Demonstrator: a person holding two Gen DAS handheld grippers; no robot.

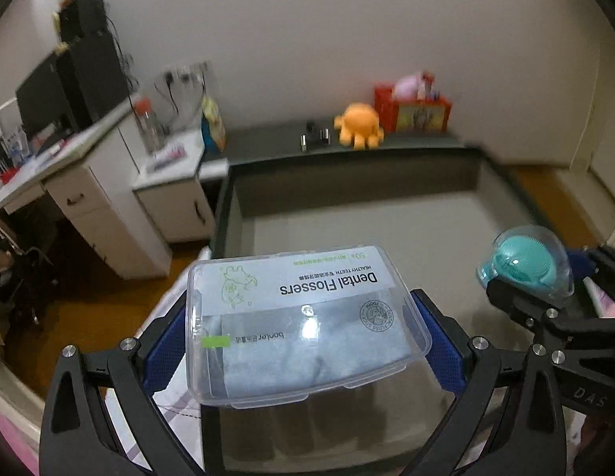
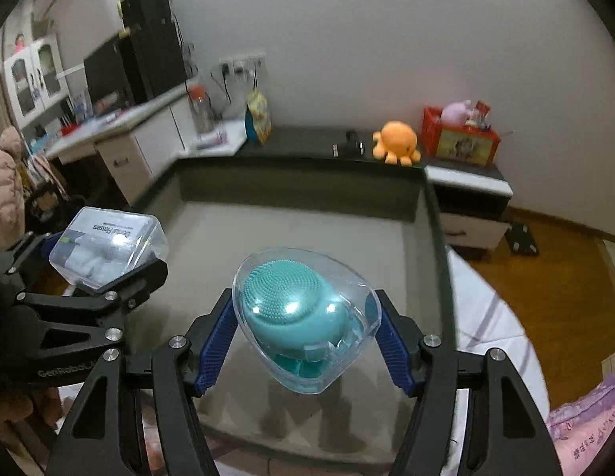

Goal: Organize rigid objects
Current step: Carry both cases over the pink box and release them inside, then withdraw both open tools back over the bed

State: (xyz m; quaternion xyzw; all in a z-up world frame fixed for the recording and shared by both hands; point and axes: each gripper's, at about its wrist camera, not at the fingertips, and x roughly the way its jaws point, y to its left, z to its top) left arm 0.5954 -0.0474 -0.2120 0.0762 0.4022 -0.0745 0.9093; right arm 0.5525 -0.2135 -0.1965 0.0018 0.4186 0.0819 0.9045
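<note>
Overhead, two hand-held grippers hover above a grey tray point(image 1: 387, 214). Left gripper point(image 1: 307, 333) clamps a clear dental flosser box point(image 1: 303, 317). Just beside it, right gripper point(image 2: 307, 325) grasps a teal brush in a clear case point(image 2: 303, 313); both items are held in mid-air.

Far clutter on the white desk point(image 1: 69, 158) is motion-blurred. Small dark items point(image 2: 349, 144) beside the orange plush point(image 2: 396, 142) are too small to identify. The flosser box point(image 1: 303, 321) hides the tray floor point(image 1: 446, 230) beneath; frame edges crop both claws' arms.
</note>
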